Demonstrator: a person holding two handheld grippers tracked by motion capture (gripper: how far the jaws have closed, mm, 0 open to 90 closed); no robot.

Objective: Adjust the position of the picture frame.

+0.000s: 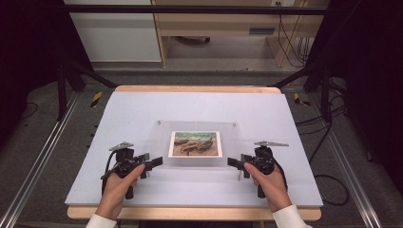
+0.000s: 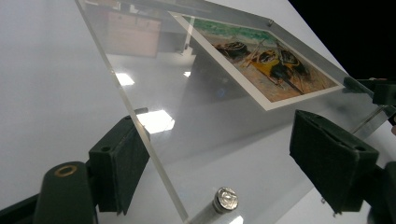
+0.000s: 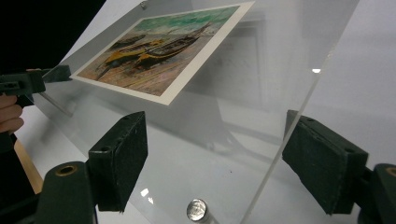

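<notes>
Lying betw. open fingers (image 2: 116,168): acrylic frame (image 1: 197,164)

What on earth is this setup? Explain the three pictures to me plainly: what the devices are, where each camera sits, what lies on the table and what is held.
A person sits at a table and holds a black hand-held left gripper and a matching right gripper, each with two jaws. One picture looks down from above; the other two come from cameras riding on each gripper, looking along its jaws. On the pale grey table mat stands a clear acrylic picture frame on small silver pegs, with a colourful print of beached boats inside. Each gripper's jaws stand open around a near edge of the frame. In the gripper views one pad lies close to or against the pane and the other stands well off, so nothing is clamped.
</notes>
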